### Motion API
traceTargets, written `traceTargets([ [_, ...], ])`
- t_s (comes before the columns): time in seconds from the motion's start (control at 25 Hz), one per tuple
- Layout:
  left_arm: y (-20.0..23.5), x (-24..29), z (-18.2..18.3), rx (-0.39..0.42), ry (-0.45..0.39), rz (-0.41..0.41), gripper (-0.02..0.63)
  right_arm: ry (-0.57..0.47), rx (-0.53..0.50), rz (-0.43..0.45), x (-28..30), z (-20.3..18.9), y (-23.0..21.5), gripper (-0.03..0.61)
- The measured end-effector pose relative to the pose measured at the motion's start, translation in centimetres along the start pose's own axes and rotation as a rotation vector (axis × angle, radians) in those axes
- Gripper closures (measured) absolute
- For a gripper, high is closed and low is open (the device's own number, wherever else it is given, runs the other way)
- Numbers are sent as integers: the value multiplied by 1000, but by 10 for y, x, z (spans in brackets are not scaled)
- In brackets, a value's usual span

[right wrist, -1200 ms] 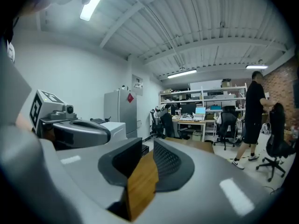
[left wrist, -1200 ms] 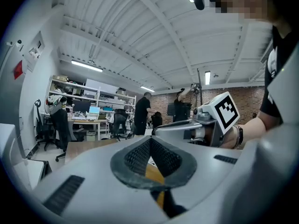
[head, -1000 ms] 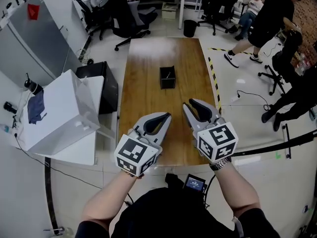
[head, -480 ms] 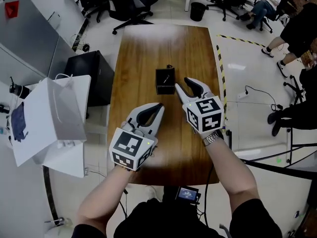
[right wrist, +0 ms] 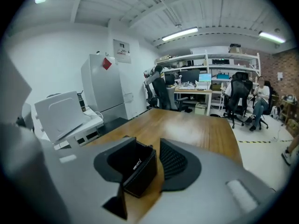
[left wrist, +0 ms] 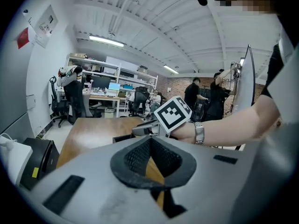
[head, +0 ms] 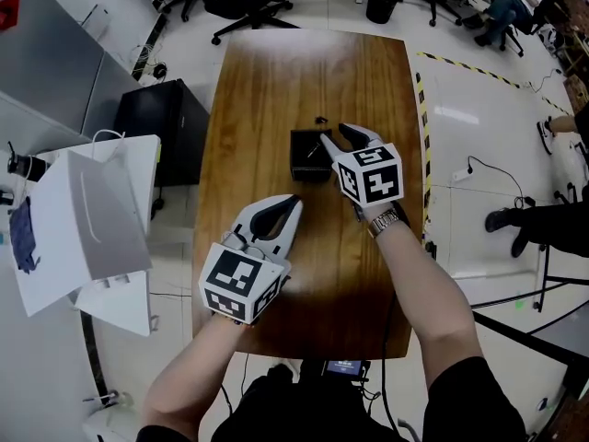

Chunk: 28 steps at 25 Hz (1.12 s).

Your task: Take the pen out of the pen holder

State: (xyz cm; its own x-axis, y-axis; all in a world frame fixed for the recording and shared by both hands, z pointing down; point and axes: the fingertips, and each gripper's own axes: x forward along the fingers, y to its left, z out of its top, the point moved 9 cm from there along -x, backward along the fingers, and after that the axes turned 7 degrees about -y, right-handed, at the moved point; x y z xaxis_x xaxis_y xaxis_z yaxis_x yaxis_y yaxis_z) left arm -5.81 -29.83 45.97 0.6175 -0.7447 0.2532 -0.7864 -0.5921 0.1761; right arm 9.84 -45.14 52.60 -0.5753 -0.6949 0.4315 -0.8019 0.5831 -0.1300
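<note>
A black square pen holder (head: 309, 157) stands in the middle of the wooden table (head: 276, 81). A pen (head: 312, 150) shows as a thin pale streak inside it. My right gripper (head: 335, 136) is at the holder's right rim, and its jaws are opening. In the right gripper view the pen holder (right wrist: 140, 171) sits between the two jaws of the right gripper (right wrist: 148, 146), with the pen (right wrist: 136, 164) lying in the dark inside; the pads do not press on anything. My left gripper (head: 293, 201) hovers nearer to me, short of the holder, tips together and holding nothing. In its own view the left gripper (left wrist: 150, 139) points at the holder.
A white bag (head: 97, 215) on a white stand and a black cabinet (head: 152, 127) are left of the table. Yellow-black floor tape (head: 423, 90) runs along the right side. Office chairs, desks and people are at the far end of the room.
Both grippers have moved forward along the table towards the pen holder. The right one has come up to the holder's rim and its jaws stand wider. The left one has stayed shut.
</note>
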Motion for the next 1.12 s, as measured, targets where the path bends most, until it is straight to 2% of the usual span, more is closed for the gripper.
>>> traceTargets([
  [0.28, 4, 1, 0, -6, 9, 18, 611, 62, -20, 22, 22, -12, -1, 447],
  [0.48, 3, -2, 3, 0, 13, 24, 611, 50, -66, 5, 19, -10, 2, 495],
  [0.64, 3, -7, 5, 3, 12, 32, 611, 42, -93, 7, 16, -7, 7, 506],
  [1.12, -17, -47, 30, 31, -38, 29, 611, -86, -66, -17, -52, 27, 34, 520],
])
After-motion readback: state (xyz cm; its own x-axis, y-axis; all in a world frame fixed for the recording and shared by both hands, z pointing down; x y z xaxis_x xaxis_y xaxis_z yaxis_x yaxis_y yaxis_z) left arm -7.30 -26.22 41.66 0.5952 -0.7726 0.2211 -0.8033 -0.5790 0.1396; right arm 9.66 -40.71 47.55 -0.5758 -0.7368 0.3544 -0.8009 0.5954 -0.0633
